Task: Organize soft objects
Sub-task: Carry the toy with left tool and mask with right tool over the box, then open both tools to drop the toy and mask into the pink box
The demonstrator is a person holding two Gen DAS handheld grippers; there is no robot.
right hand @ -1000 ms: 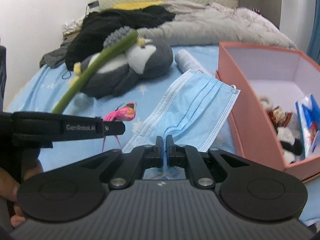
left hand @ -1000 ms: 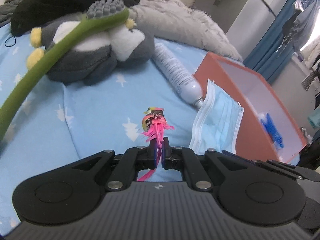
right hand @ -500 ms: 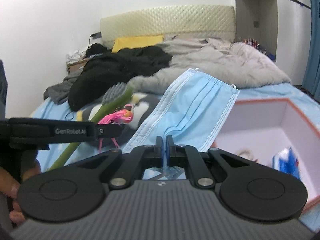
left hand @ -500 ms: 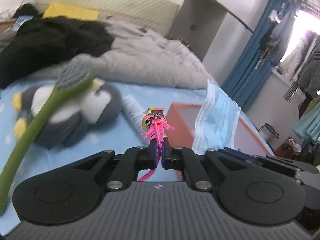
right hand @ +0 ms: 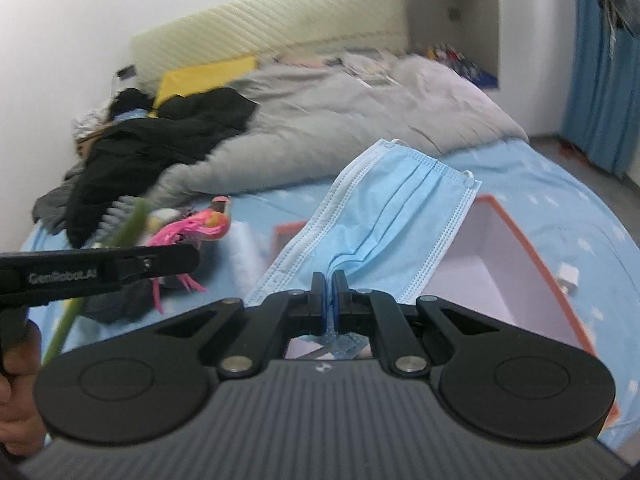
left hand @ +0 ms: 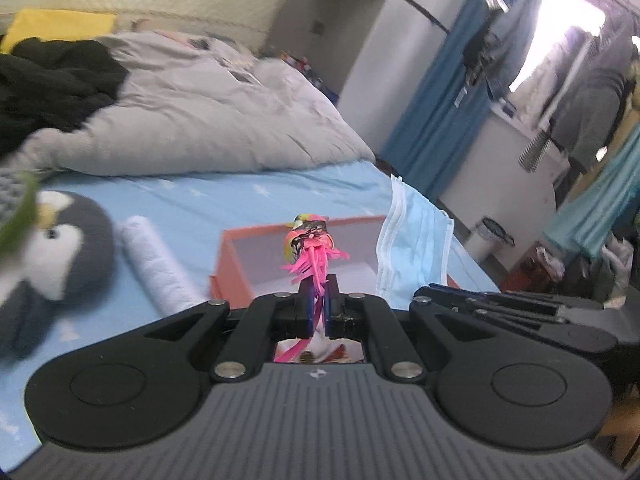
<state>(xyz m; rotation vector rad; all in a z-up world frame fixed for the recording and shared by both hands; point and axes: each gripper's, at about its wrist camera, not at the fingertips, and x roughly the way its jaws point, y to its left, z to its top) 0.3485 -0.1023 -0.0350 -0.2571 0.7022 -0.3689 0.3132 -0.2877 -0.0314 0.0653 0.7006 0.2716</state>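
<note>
Left gripper fingers clamped on pink feathered bird toy; right gripper fingers clamped on blue face mask, both held above orange box on bed.

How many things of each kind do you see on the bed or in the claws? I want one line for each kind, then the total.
Toys: 2, bird, penguin
Masks: 1, mask
Boxes: 1, box
Bottles: 1, bottle
Total: 5
</note>
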